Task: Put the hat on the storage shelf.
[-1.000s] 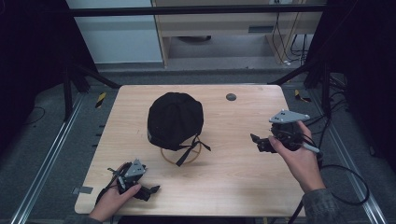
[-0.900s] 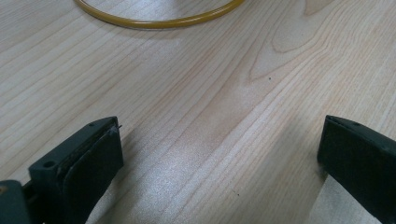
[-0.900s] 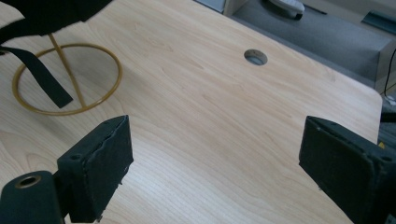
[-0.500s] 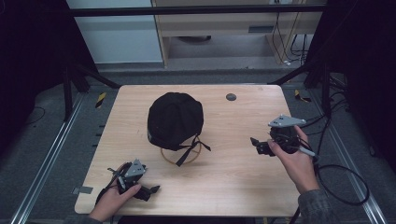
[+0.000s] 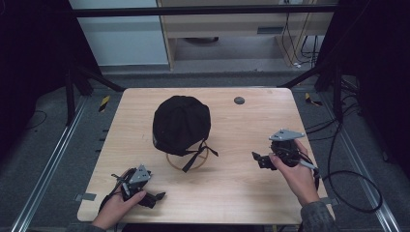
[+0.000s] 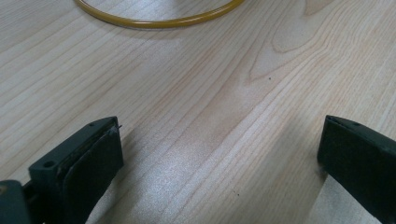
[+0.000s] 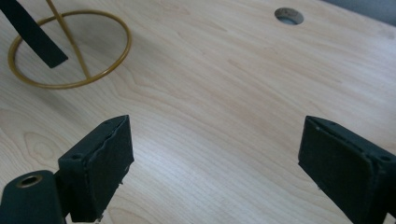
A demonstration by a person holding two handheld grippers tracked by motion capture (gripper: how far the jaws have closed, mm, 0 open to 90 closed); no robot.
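Grippers both sitting wide open, gripping nothing: left gripper [image 5: 157, 196] resting low near front edge, right gripper [image 5: 256, 157] hovering right of centre. One black cap [image 5: 181, 124] sitting on one yellow wire stand [image 7: 70, 49] mid-table [image 5: 232, 193] (strap [image 5: 193, 159] dangling). Judging next grab: approaching cap brim slowly, avoiding tipping stand.

I'm looking down on a light wooden table [image 5: 232, 193] with a round hole [image 5: 239, 100] near its far edge, standing on grey carpet floor [image 5: 43, 145]. Metal rails [image 5: 43, 166] are running along both sides. A pale wooden cabinet [image 5: 232, 29] is sitting behind, black cables [image 5: 348, 181] are trailing on the right, and darkness is covering both edges.
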